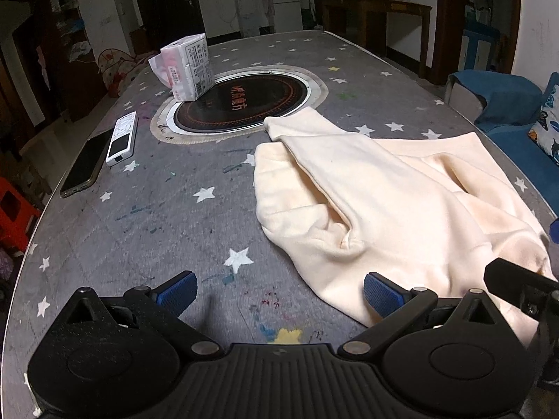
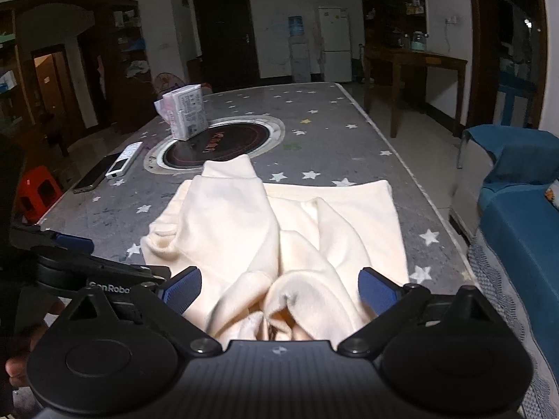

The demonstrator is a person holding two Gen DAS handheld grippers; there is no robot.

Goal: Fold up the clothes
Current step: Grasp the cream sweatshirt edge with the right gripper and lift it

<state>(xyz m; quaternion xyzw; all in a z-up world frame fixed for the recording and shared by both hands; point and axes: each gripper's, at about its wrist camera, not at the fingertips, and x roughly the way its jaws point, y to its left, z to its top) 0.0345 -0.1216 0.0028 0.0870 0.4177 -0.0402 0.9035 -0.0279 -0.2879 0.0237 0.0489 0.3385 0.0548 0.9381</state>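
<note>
A cream garment (image 1: 384,209) is lying rumpled on the grey star-patterned table (image 1: 157,216), filling the right half of the left wrist frame and the centre of the right wrist frame (image 2: 279,230). One sleeve cuff is reaching toward the round black cooktop (image 1: 244,101) in the upper middle. The left gripper (image 1: 279,291) is hanging with its blue pads spread wide over bare table, the right pad just at the cloth's edge. The right gripper (image 2: 279,291) is also standing spread, bunched fabric lying between its pads; whether they are touching it is hard to tell. A tissue pack (image 1: 187,66), a white remote (image 1: 122,138) and a dark phone (image 1: 85,164) are sitting at upper left.
</note>
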